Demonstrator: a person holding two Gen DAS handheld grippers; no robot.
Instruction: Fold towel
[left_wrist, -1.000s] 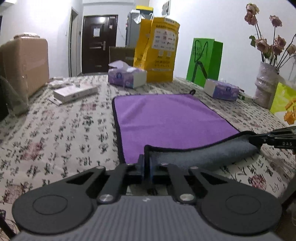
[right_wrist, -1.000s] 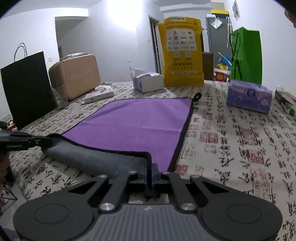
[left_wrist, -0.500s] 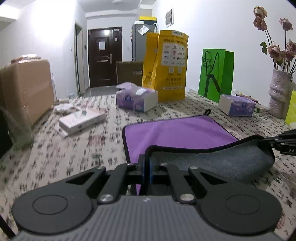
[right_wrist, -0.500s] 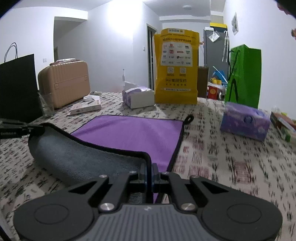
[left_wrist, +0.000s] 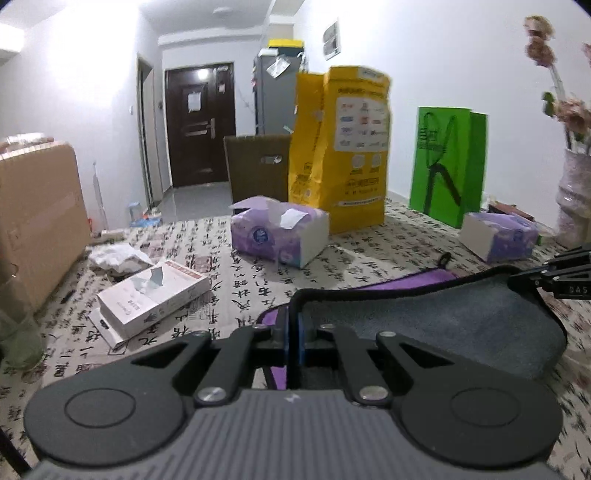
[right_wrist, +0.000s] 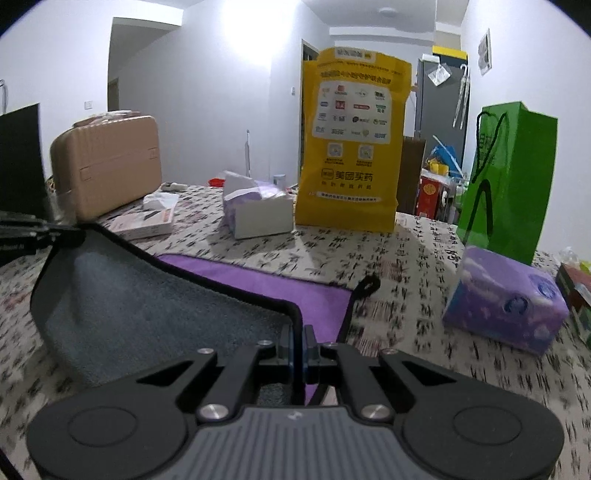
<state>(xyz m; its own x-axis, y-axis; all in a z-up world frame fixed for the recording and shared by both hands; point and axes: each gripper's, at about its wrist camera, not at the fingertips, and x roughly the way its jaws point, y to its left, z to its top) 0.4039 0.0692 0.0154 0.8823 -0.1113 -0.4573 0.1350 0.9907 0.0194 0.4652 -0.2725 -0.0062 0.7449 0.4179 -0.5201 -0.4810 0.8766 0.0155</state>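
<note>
Here holding the towel (left_wrist: 443, 317) by its two near corners, each claw clamped narrow on the black-trimmed edge: left claw (left_wrist: 294, 334) on one corner, right claw (right_wrist: 298, 341) on the other. Carrying the near edge raised above the tabletop (right_wrist: 406, 258), grey underside turned up and sagging between the two claws, while the purple face of the far part is lying flat on the patterned cloth, with the hanging loop (right_wrist: 367, 284) at the far corner. Judging the first fold as about half way. For doing this step well: moving both claws forward together at the same height and same speed, keeping the edge lightly stretched between them so the sag is not making wrinkles. Aiming the near corners onto the far corners, trim on trim. Lowering gently, not dragging the bottom layer. Watching the tissue box (right_wrist: 506, 306) near the right side and the other tissue box (left_wrist: 280, 236) beyond the far edge, staying apart from both. Releasing only when the edge is resting flat.
</note>
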